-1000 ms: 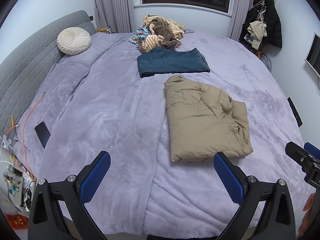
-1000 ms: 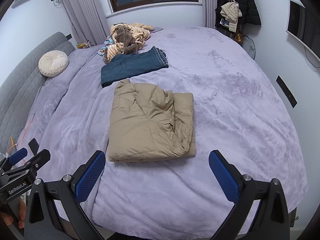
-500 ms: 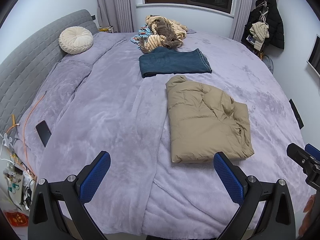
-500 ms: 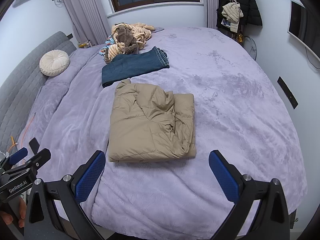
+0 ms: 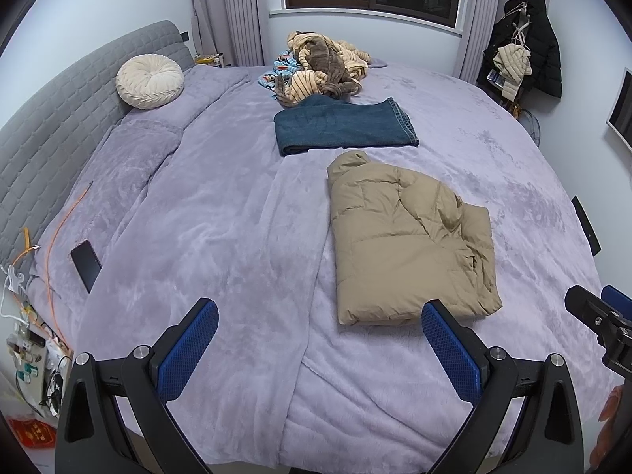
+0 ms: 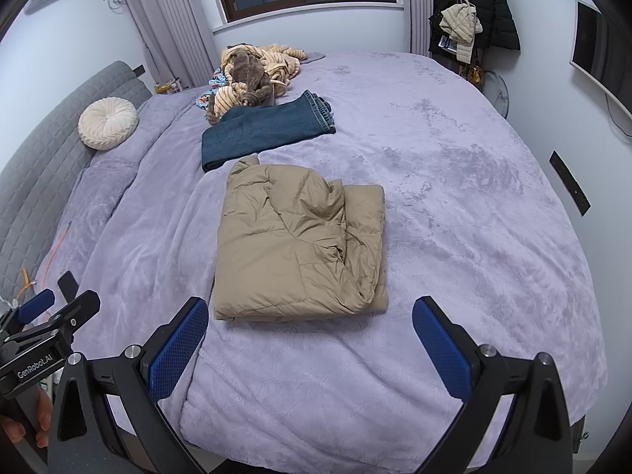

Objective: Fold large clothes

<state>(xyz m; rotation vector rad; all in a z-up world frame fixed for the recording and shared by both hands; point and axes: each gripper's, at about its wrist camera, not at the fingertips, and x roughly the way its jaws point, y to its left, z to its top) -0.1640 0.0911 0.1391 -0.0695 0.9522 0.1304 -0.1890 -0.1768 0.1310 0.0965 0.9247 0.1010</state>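
A tan puffer jacket lies folded into a rectangle on the lilac bed. Beyond it sit folded blue jeans, and behind those an unfolded heap of striped and brown clothes. My left gripper is open over the bed's near edge, left of the jacket, holding nothing. My right gripper is open just short of the jacket's near edge, also with nothing in it. Each gripper shows at the edge of the other's view.
A round cream cushion leans on the grey headboard. A dark phone and an orange cable lie at the bed's left side. Coats hang on a rack by the right wall, near a screen.
Both cameras have risen or tilted slightly, so the bed and clothes sit a little lower in view. The clothes have not moved and both grippers stay open.
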